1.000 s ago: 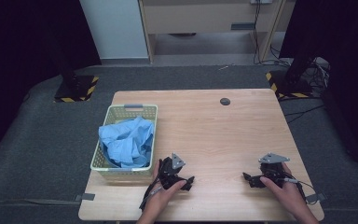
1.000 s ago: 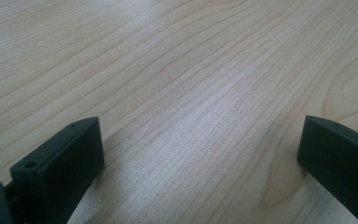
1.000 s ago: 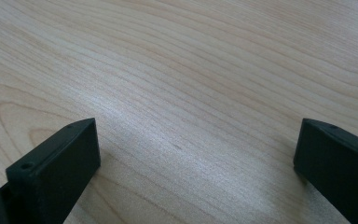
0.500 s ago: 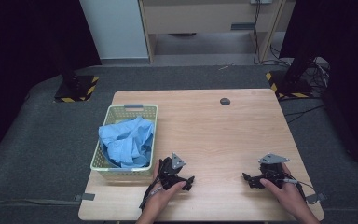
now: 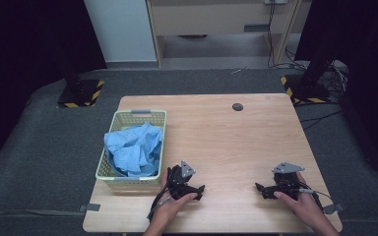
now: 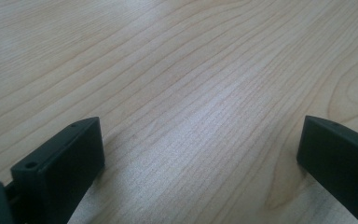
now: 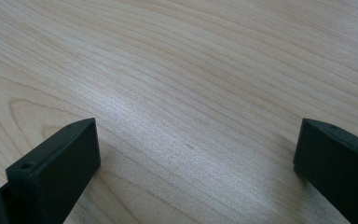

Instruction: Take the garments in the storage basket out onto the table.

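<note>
A pale green basket (image 5: 131,179) stands at the table's left, with crumpled blue cloth (image 5: 134,148) heaped in it. My left gripper (image 5: 200,189) rests on the wooden table (image 5: 226,142) just right of the basket's near corner, held in a hand. Its black jaws stand wide apart over bare wood, and the left gripper (image 6: 200,144) holds nothing. My right gripper (image 5: 259,188) lies near the front right of the table, pointing left. The right gripper (image 7: 196,144) is open too, with only wood grain between its jaws.
A small dark round disc (image 5: 237,106) lies near the table's far edge. Around the table the floor is grey carpet, with black stand bases marked by yellow-black tape (image 5: 81,96) at the back left and back right. Cables trail at the back right.
</note>
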{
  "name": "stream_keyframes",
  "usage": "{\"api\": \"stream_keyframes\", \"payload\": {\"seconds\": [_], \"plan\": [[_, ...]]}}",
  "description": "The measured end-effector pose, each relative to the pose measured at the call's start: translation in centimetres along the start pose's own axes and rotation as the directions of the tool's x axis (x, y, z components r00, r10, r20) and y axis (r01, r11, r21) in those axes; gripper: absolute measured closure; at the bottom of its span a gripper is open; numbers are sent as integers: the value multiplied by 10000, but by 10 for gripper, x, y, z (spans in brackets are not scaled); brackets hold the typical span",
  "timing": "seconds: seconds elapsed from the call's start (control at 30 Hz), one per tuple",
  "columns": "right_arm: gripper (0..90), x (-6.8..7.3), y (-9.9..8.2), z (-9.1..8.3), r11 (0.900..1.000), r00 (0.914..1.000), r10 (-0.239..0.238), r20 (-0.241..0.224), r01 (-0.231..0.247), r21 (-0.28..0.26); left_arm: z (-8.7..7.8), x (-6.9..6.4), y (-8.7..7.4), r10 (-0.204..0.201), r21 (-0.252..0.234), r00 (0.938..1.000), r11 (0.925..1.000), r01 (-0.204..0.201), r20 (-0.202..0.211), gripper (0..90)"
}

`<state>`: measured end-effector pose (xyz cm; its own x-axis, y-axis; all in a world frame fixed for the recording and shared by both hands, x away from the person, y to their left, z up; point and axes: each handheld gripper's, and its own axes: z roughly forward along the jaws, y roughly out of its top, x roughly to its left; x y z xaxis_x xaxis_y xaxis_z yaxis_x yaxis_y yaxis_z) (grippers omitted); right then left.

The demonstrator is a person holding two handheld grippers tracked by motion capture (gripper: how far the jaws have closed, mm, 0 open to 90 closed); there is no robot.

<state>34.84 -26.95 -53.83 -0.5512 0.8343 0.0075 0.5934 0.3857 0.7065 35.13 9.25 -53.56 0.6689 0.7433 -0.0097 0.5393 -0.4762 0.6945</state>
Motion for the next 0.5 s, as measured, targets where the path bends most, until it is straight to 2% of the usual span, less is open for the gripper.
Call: {"api": "stream_keyframes", "payload": {"seconds": [0.5], "plan": [[5,1,0,0,10000,10000,20,12,-20,-1,-5,-6,4,92,-67,9995,9999,-90,286,28]]}}
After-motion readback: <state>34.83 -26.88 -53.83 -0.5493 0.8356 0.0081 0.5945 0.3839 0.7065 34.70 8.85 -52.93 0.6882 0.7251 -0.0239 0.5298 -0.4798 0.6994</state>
